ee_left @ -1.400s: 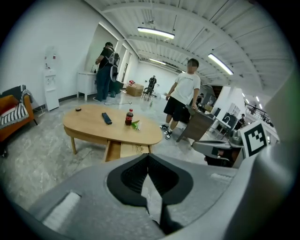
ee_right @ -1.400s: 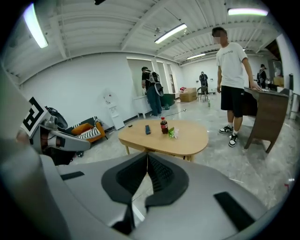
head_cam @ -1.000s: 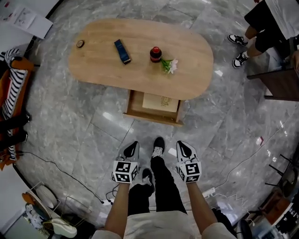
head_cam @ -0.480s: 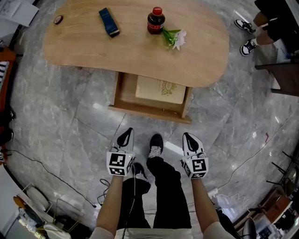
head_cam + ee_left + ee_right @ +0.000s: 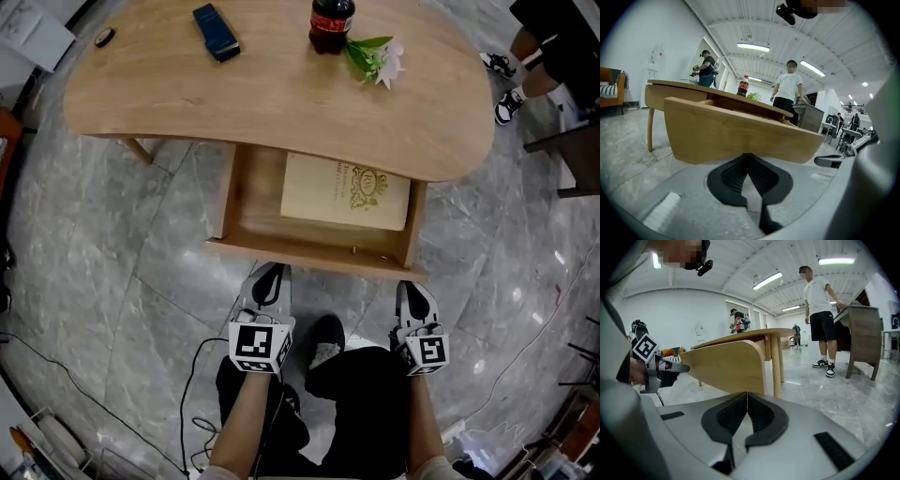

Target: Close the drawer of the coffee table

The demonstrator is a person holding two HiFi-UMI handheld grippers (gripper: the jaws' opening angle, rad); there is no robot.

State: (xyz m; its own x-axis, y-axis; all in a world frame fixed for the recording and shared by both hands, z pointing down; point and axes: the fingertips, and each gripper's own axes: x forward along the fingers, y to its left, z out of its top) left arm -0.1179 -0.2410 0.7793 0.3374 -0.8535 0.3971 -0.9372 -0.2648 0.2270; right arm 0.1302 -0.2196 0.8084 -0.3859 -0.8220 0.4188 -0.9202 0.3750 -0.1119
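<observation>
Head view: both grippers are held low, side by side, just short of the open drawer [image 5: 309, 251]. The left gripper [image 5: 271, 277] is seen with jaws pressed together on nothing, tips just before the drawer front. The right gripper [image 5: 416, 291] is likewise closed tight and empty, before the front's right end. Closed tips are likely meant as blunt pushers. Beyond the front, a book [image 5: 347, 192] is laid inside; farther on, the coffee table [image 5: 234, 103] is topped by a bottle [image 5: 331, 23].
</observation>
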